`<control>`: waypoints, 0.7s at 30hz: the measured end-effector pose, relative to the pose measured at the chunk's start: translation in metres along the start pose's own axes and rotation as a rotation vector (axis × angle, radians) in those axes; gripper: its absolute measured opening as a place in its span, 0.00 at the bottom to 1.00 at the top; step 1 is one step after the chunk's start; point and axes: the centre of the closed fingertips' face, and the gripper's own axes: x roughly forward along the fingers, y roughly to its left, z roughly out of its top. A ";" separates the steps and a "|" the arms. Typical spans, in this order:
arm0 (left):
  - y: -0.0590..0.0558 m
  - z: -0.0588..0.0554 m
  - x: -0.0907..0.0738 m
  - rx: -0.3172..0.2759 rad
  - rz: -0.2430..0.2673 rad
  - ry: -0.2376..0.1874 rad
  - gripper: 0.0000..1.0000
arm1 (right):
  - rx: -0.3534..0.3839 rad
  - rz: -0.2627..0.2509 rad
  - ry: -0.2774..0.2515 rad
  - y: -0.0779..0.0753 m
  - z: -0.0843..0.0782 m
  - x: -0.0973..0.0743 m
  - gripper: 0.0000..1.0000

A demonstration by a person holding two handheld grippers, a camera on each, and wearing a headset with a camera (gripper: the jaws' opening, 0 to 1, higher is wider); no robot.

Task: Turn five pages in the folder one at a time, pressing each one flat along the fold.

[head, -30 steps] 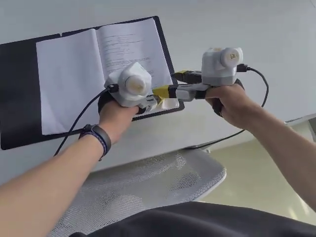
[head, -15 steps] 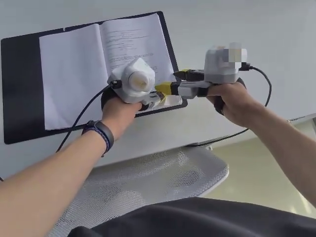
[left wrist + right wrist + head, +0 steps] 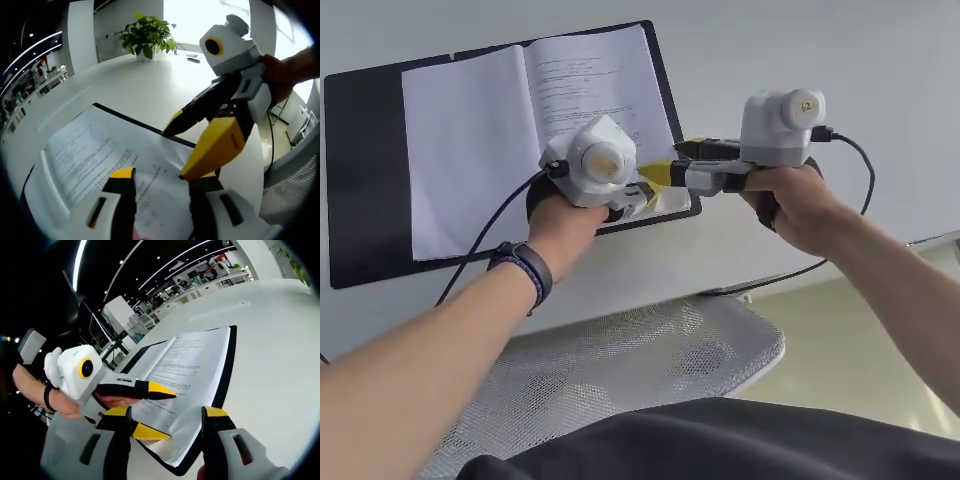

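A black folder (image 3: pixel 365 170) lies open on the white table, with white pages (image 3: pixel 470 150) spread left and right and printed text on the right page (image 3: pixel 595 85). Both grippers meet at the folder's lower right corner. My left gripper (image 3: pixel 635 195) is open over the printed page (image 3: pixel 85 160), with paper showing between its jaws (image 3: pixel 160 177). My right gripper (image 3: pixel 670 160) points left, also open. Its yellow fingers (image 3: pixel 215 150) stand above and below the slightly raised page corner (image 3: pixel 172 147). In the right gripper view its jaws (image 3: pixel 167 412) frame that corner (image 3: pixel 185 440) and the left gripper's fingertips (image 3: pixel 160 390).
The table's near edge (image 3: pixel 740 270) runs just below the folder. A white mesh chair (image 3: pixel 650 350) sits under it. Cables (image 3: pixel 850 190) trail from both grippers. A potted plant (image 3: pixel 147 35) stands far across the table.
The head view has shifted a little, so the folder sits slightly higher in the picture. Both grippers stay open at the lower right page corner, barely moved.
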 end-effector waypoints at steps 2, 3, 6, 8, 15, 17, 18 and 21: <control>0.000 0.000 0.000 -0.001 0.000 0.001 0.40 | 0.004 -0.001 -0.001 0.000 0.001 0.001 0.55; 0.000 0.000 0.000 -0.001 0.000 0.001 0.40 | 0.013 0.001 -0.006 -0.001 0.002 0.001 0.53; 0.000 0.000 0.000 -0.002 0.000 0.001 0.40 | 0.067 0.005 -0.028 -0.005 0.005 -0.001 0.48; 0.000 0.000 0.000 -0.004 -0.001 0.001 0.40 | 0.119 0.017 -0.055 -0.008 0.008 -0.002 0.43; 0.000 0.001 0.000 -0.010 -0.003 0.001 0.40 | 0.230 0.020 -0.100 -0.019 0.008 -0.004 0.27; 0.000 0.001 0.000 -0.011 -0.002 0.002 0.40 | 0.228 0.009 -0.096 -0.020 0.008 -0.004 0.22; 0.000 0.001 0.000 -0.011 -0.001 0.002 0.40 | 0.227 0.007 -0.090 -0.020 0.007 -0.003 0.20; 0.000 0.001 -0.001 -0.015 0.000 0.001 0.41 | 0.215 -0.016 -0.060 -0.021 0.002 0.000 0.14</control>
